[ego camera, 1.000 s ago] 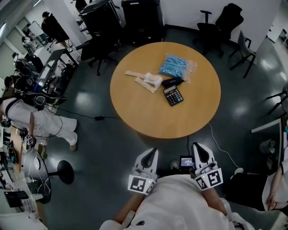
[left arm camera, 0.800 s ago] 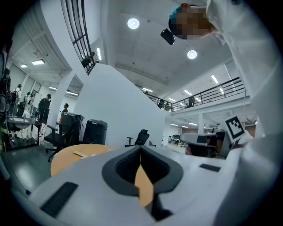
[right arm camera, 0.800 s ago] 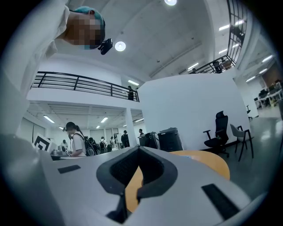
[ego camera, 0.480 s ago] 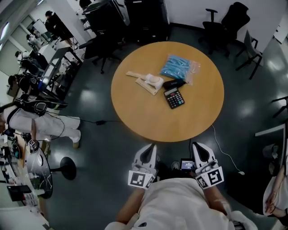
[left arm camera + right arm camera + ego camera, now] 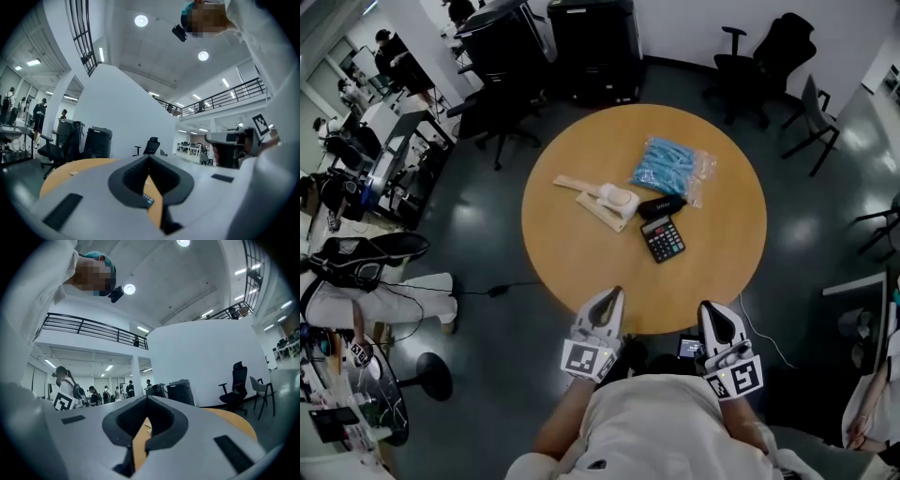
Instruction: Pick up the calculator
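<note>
The black calculator (image 5: 662,239) lies flat on the round wooden table (image 5: 581,253), right of centre; its keys (image 5: 146,199) show through the slot in the left gripper view. My left gripper (image 5: 612,293) reaches the table's near edge, jaws shut and empty. Further right, my right gripper (image 5: 712,308) is level with it, just short of that edge, also shut on nothing. Both point toward the calculator, well short of it. In the gripper views the left gripper (image 5: 150,159) and right gripper (image 5: 146,401) show closed jaws over the tabletop.
Beside the calculator lie a black pouch (image 5: 661,205), a blue plastic bag (image 5: 668,161) and a cream tool (image 5: 605,197). Office chairs (image 5: 769,52) and black cabinets (image 5: 581,42) stand behind the table. People work at desks (image 5: 356,159) on the left. A cable (image 5: 502,289) runs over the floor.
The table has come closer in the head view. Both grippers have advanced from over the floor to the table's near edge, still shut.
</note>
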`<state>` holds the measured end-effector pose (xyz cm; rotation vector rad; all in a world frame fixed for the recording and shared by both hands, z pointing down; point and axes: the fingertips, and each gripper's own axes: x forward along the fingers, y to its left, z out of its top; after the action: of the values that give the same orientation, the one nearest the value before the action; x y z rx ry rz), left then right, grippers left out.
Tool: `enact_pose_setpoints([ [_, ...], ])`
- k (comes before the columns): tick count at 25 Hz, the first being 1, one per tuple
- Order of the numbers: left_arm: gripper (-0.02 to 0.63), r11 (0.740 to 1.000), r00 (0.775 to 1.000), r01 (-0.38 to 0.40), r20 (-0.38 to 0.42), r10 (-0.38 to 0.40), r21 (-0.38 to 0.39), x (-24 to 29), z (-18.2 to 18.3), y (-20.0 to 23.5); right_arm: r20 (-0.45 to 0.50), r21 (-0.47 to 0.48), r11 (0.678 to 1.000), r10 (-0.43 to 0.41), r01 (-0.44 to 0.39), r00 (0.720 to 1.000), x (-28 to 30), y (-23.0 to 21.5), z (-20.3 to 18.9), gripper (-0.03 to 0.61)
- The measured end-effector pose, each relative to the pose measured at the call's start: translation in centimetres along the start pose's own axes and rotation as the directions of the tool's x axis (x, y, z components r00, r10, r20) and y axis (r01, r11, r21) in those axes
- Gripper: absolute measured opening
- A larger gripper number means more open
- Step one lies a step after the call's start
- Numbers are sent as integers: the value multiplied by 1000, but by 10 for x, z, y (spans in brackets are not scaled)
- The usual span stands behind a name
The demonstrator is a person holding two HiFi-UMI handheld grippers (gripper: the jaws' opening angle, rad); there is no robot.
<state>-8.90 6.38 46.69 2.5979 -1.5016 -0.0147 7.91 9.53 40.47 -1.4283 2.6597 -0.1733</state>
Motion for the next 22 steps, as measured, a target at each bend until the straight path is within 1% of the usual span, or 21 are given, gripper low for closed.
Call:
enact_pose_setpoints([
  [3,6,999,999,30,-10,-31,-9,30,2,20,4,-14,1000,-14,14,1000,24,-6,10,14],
  [6,6,999,998,52,-33,-52,-18,56,-3,29,-8,-11,1000,-24,24,1000,39,-16,13,14],
  [9,6,998,996,66,-57,-67,-20,81,-21,37,-27,-15,1000,-4,4,1000,54,-27,6,14],
  [11,6,995,992,97,-80,-98,-17,102,-37,42,-42,-12,1000,14,-15,999,64,-36,0,15],
  [14,6,991,983,126,-126,-131,-40,138,-66,53,-59,-3,999,35,-35,998,80,-53,-5,14],
  [17,8,988,965,144,-212,-153,-57,172,-99,63,-75,35,999,38,-35,996,93,-71,-10,15],
  [19,8,986,947,146,-277,-161,-74,192,-125,73,-90,54,998,47,-42,995,101,-78,-17,15],
  [22,8,985,917,127,-365,-161,-117,219,-170,89,-125,78,995,68,-58,990,110,-87,-30,15],
])
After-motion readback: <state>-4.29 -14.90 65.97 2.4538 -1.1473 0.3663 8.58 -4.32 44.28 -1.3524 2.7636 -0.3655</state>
